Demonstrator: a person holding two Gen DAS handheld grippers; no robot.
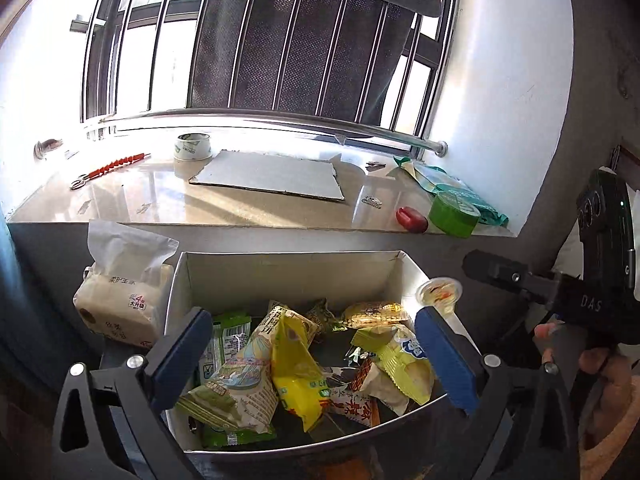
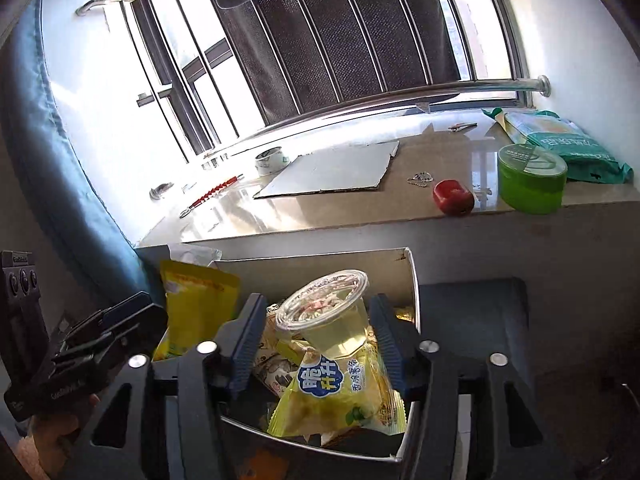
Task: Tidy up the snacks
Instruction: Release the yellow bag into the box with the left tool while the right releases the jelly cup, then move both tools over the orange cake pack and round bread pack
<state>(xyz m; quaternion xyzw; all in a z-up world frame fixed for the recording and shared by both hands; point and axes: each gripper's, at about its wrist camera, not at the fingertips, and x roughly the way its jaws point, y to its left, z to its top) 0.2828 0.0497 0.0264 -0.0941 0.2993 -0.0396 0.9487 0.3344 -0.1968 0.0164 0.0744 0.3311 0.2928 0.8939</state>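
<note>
A white cardboard box holds several snack packets, among them a yellow packet and a pale green crisp packet. My left gripper hangs open and empty over the box. My right gripper is shut on a clear jelly cup with yellow liquid, held above the box over a yellow crisp packet. The cup also shows in the left wrist view at the box's right rim. In the right wrist view, a yellow packet stands up at the box's left.
A tissue pack stands left of the box. The stone windowsill behind carries a cardboard sheet, a tape roll, a red object, a green jar and a green bag.
</note>
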